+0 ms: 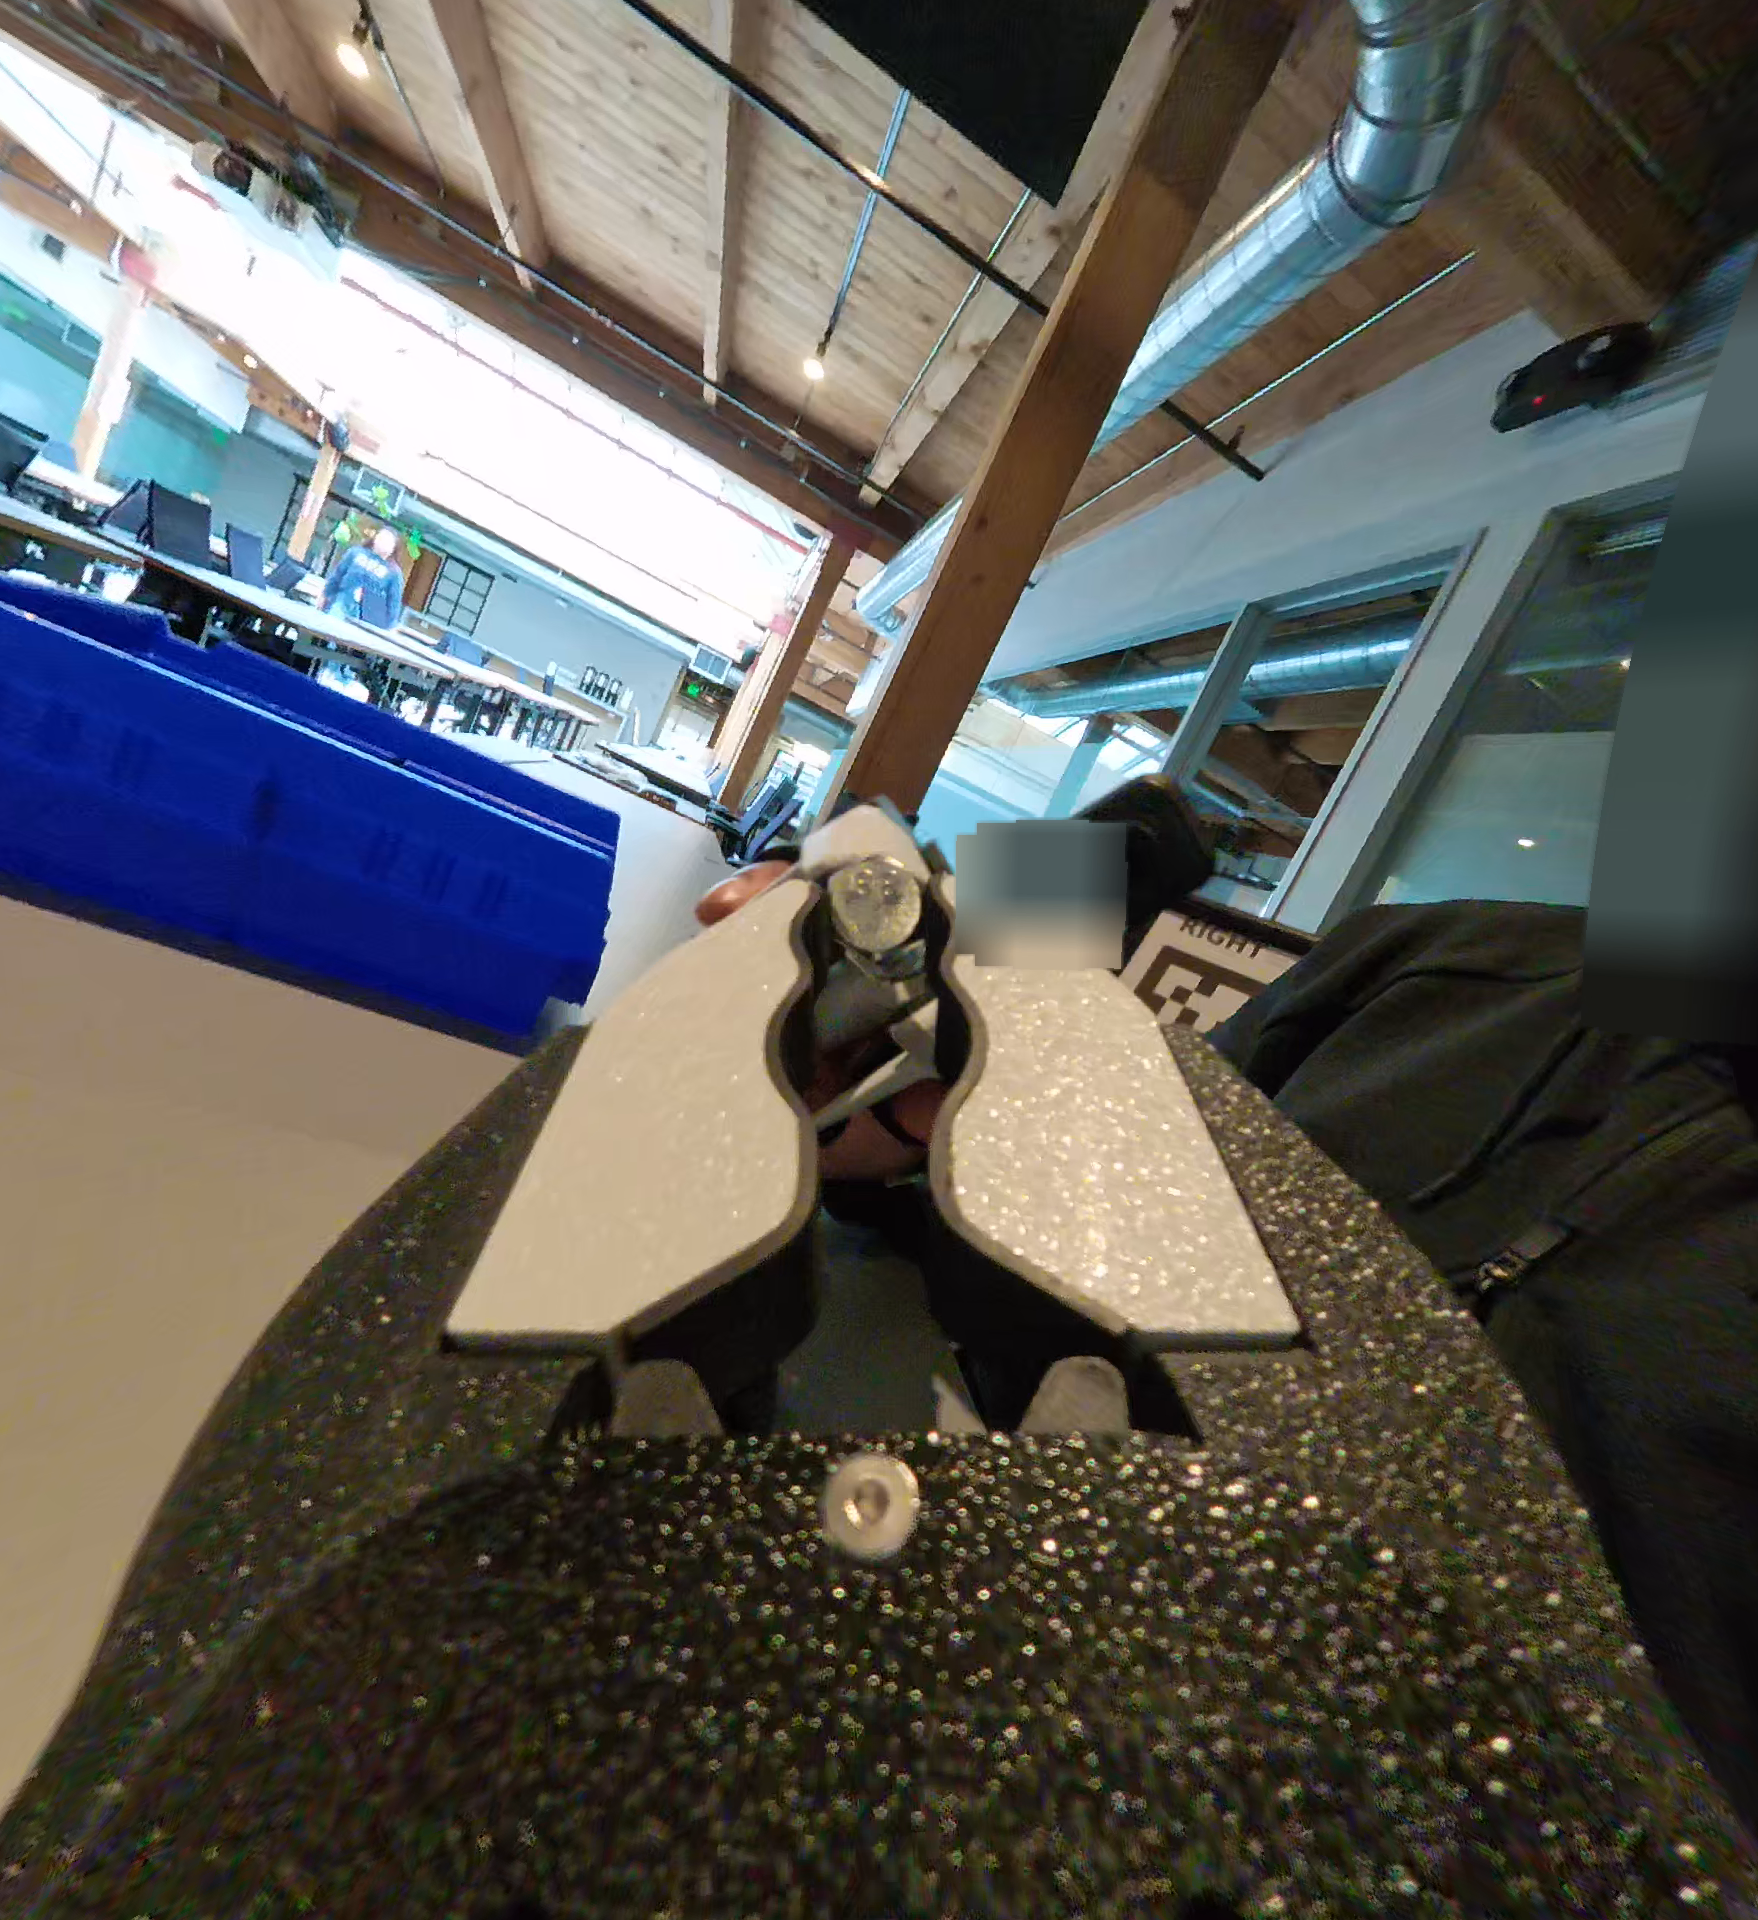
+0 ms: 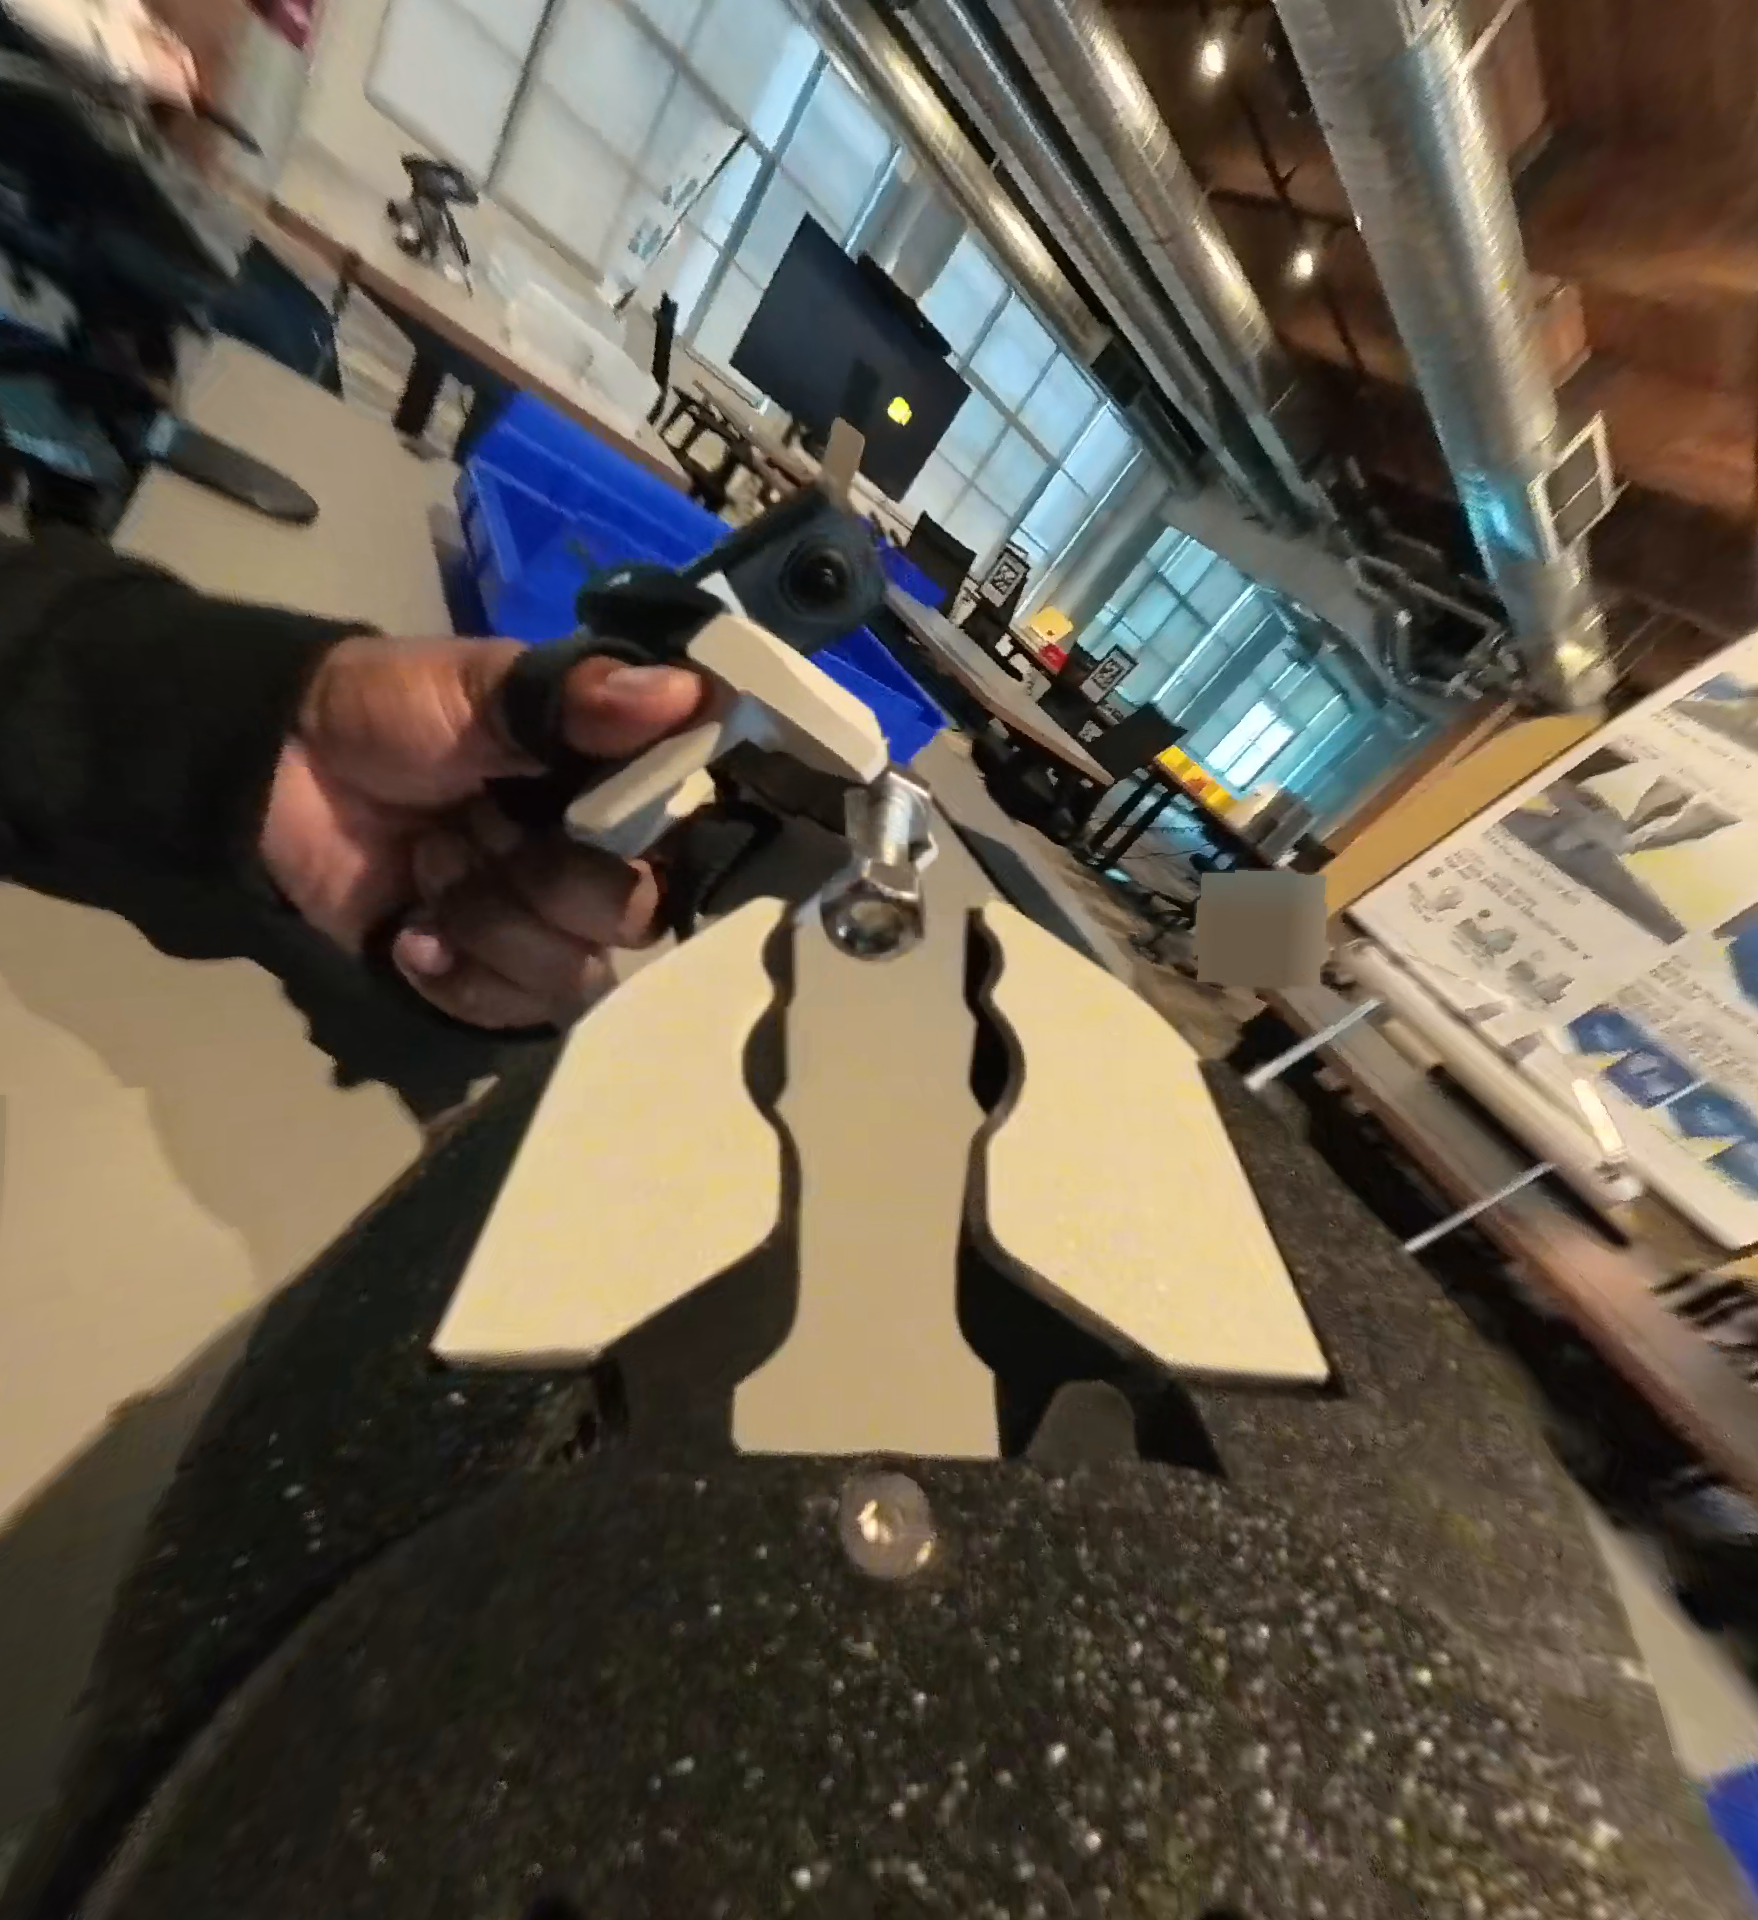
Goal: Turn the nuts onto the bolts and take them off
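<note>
The left gripper [image 1: 873, 914] is closed on the head of the bolt [image 1: 873, 902], held in the air above the table [image 1: 127, 1143]. The right gripper [image 2: 873, 920] stands with a clear gap between its fingers, the nut [image 2: 870, 914] on the bolt's threaded end between their tips; grip cannot be told. A blue bin [image 1: 262, 790] lies beyond the bolt.

One bolt [image 2: 894, 831], one nut [image 2: 870, 920], two blue bins [image 2: 584, 499].

Left gripper [image 1: 873, 914]: pale wavy-edged fingers [image 1: 667, 1122], black speckled body, silver screw [image 1: 870, 1503]; black sleeve [image 2: 106, 717].
</note>
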Demonstrator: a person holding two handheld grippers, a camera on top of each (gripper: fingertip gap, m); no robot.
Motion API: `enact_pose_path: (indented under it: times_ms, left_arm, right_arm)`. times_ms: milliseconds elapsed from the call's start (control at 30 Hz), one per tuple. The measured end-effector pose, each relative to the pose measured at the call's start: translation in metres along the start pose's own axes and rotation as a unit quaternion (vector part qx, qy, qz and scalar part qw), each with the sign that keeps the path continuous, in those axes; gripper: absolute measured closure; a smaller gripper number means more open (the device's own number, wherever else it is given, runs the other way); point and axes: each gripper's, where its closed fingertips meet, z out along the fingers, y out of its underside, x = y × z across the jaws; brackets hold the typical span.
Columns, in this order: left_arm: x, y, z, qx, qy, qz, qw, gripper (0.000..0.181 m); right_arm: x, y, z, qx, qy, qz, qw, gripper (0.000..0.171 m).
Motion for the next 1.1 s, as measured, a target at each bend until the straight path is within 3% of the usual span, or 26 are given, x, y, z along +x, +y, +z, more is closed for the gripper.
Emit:
enact_pose_path:
  times_ms: [100, 300, 633, 833, 1000, 1100]
  left_arm:
    - [0.005, -0.007, -0.002, 0.019, 0.013, 0.009, 1.0, 0.164]
    - [0.007, -0.009, -0.002, 0.02, 0.003, 0.038, 0.999, 0.164]
    - [0.005, -0.004, 0.001, -0.005, -0.022, 0.072, 0.997, 0.165]
    - [0.004, -0.001, 0.003, -0.016, -0.024, 0.07, 0.997, 0.165]
    - [-0.002, 0.003, 0.001, -0.009, -0.003, -0.009, 1.0, 0.165]
    - [-0.003, 0.004, 0.0, -0.009, 0.006, -0.028, 1.0, 0.165]
  right_arm:
    - [0.001, -0.002, 0.002, 0.017, -0.026, 0.107, 0.994, 0.129]
    - [0.001, -0.008, 0.004, 0.059, -0.084, 0.27, 0.957, 0.132]
    - [-0.006, -0.009, 0.008, 0.057, -0.106, 0.308, 0.944, 0.144]
    - [-0.003, -0.006, 0.006, 0.041, -0.076, 0.248, 0.965, 0.153]
    - [-0.002, 0.001, 0.007, -0.006, -0.01, 0.078, 0.997, 0.153]
    - [-0.002, 0.003, 0.006, -0.027, 0.025, -0.027, 0.999, 0.152]
